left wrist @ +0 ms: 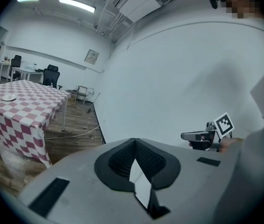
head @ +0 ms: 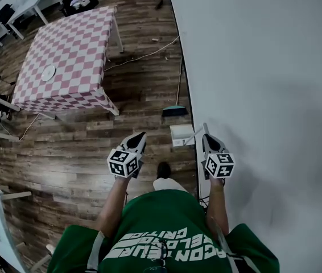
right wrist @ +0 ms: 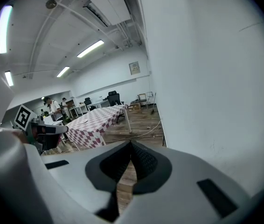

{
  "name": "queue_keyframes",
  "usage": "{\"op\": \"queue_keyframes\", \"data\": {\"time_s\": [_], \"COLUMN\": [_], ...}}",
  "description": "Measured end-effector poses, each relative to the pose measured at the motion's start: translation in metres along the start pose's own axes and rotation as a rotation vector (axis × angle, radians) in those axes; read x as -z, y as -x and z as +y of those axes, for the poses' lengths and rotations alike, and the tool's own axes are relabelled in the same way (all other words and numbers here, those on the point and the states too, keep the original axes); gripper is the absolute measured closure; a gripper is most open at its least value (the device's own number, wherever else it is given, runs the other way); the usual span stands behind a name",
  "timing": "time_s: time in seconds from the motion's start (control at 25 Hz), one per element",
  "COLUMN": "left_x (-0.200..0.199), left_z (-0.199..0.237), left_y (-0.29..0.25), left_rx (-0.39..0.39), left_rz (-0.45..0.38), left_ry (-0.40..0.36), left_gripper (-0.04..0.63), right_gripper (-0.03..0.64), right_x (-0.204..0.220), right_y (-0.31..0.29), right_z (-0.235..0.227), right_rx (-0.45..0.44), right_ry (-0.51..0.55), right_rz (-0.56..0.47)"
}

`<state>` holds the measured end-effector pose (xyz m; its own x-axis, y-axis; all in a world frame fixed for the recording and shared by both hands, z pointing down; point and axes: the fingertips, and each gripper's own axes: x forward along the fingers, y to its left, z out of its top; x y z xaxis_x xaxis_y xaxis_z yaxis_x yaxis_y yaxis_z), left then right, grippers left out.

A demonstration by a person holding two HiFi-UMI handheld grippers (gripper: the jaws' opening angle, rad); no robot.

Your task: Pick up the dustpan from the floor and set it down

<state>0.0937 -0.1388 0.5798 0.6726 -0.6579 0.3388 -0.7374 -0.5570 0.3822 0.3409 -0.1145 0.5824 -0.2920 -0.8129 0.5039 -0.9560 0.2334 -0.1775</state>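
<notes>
Matt wood-plank floor (head: 70, 152), checkered cloth tablecloth (head: 70, 56)

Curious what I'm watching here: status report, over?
Left claw shut, empty. Right claw shut, empty. Dustpan on floor by wall, not held. Broom stands just beyond it.

- The white wall (head: 263, 67) closes off the right side, just beside the right tool (head: 205, 133).
- A broom (head: 176, 108) and dustpan (head: 182, 134) sit against it, just ahead.
- The checkered surface (head: 70, 61) blocks the far left; the bare floor (head: 144, 95) between lies open, crossed by a cable (head: 144, 55).
</notes>
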Motion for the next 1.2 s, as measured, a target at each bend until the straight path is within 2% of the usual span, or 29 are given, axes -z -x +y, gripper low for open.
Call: {"op": "queue_keyframes", "data": {"time_s": [0.32, 0.76, 1.2], "left_x": [-0.016, -0.018, -0.018], "left_z": [-0.009, -0.012, -0.010], "left_y": [-0.031, -0.029, -0.025], "left_rx": [0.024, 0.024, 0.041], "left_rz": [-0.002, -0.024, -0.023], "left_ry": [-0.030, -0.024, -0.026], "left_gripper": [0.592, 0.592, 0.592], "right_gripper": [0.607, 0.607, 0.607], "right_x": [-0.015, -0.010, -0.004], "right_y": [-0.026, -0.038, -0.036], "right_z": [-0.020, -0.010, -0.022], "right_rx": [-0.019, -0.045, 0.039], "right_ry": [0.003, 0.017, 0.029], "right_rz": [0.012, 0.037, 0.070]}}
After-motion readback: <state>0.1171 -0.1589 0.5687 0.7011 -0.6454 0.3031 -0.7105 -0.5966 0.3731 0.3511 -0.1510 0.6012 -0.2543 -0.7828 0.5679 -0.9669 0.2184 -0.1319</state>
